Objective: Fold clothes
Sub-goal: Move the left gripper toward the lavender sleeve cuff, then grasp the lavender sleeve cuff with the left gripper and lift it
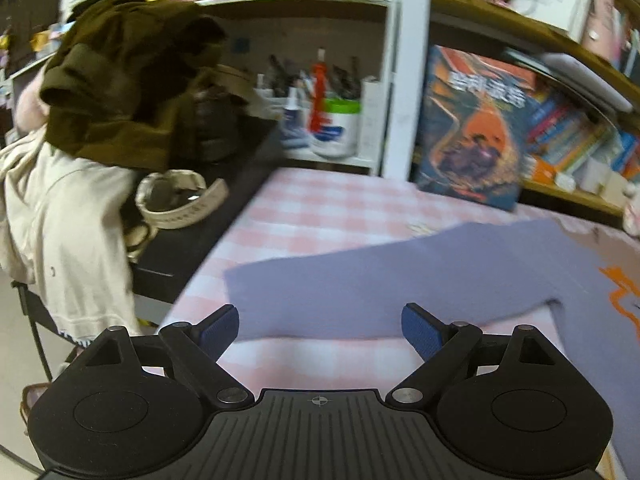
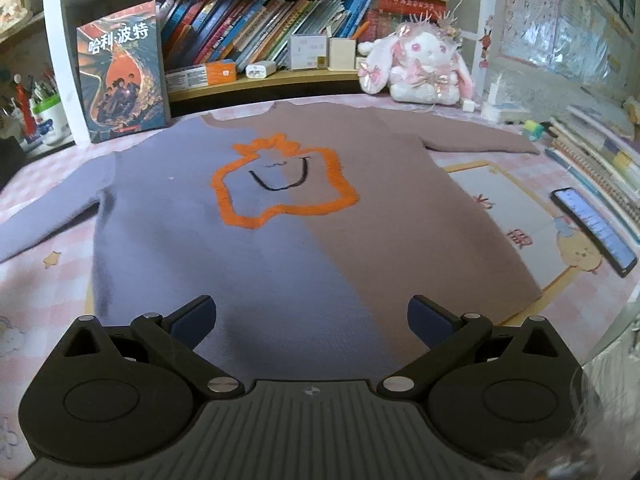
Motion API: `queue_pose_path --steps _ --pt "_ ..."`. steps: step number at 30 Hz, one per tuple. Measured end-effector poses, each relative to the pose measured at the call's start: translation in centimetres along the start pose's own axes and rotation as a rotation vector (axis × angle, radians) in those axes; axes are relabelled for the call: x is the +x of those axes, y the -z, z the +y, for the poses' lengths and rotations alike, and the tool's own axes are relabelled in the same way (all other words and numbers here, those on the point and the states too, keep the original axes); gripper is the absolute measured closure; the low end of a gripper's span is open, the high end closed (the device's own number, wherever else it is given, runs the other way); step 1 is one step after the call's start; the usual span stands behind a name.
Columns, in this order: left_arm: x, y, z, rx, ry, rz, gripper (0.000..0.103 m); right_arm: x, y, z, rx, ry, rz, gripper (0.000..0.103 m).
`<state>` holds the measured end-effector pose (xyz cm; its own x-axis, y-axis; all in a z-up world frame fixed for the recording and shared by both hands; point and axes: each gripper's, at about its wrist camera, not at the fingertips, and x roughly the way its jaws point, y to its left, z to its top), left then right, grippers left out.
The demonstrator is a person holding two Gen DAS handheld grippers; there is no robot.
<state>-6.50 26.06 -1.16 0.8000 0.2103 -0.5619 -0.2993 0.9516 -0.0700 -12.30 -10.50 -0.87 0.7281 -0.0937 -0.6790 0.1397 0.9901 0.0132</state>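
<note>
Pink-checked bench is carrying the sweater, spread flat at frame centre for folding; left tongs and right tongs are being held spread, empty.

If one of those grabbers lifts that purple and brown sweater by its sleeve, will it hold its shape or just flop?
Most likely flop: the sweater lies limp and flat on the checked cloth, with no stiffness showing. Its fuzzy knit probably grips well rather than slipping. The sleeve would likely rise first, dragging the body after it, which may feel heavyish for a thick knit.
</note>
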Motion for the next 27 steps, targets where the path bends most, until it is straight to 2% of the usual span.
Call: queue_pose_path --steps 6,11,13,17,18,24,27 --pt "1.7 -0.5 2.6 -0.124 -0.017 0.006 0.013 0.0 -0.1 0.5 -0.003 -0.059 0.005 0.0" --pt "3.3 -0.7 3.5 -0.224 -0.041 0.053 0.014 -0.6 -0.2 1.1 -0.037 -0.107 -0.006 0.0" --pt "3.9 -0.7 3.8 -0.258 -0.042 0.074 0.021 -0.8 -0.2 1.3 -0.056 -0.107 -0.015 0.0" --pt "4.5 -0.9 3.6 -0.306 0.011 0.088 0.034 -1.1 -0.2 0.9 -0.054 -0.088 -0.019 0.0" --pt "4.7 -0.9 3.5 -0.314 0.029 0.09 0.041 -1.1 -0.2 0.7 -0.049 -0.08 -0.017 0.0" --pt "5.0 -1.0 2.2 -0.375 0.178 0.119 0.042 -1.0 -0.2 0.1 -0.028 -0.053 -0.008 0.0" --pt "5.1 -0.9 1.4 -0.365 0.209 0.127 0.042 -0.9 -0.2 0.2 -0.029 -0.055 -0.007 0.0"
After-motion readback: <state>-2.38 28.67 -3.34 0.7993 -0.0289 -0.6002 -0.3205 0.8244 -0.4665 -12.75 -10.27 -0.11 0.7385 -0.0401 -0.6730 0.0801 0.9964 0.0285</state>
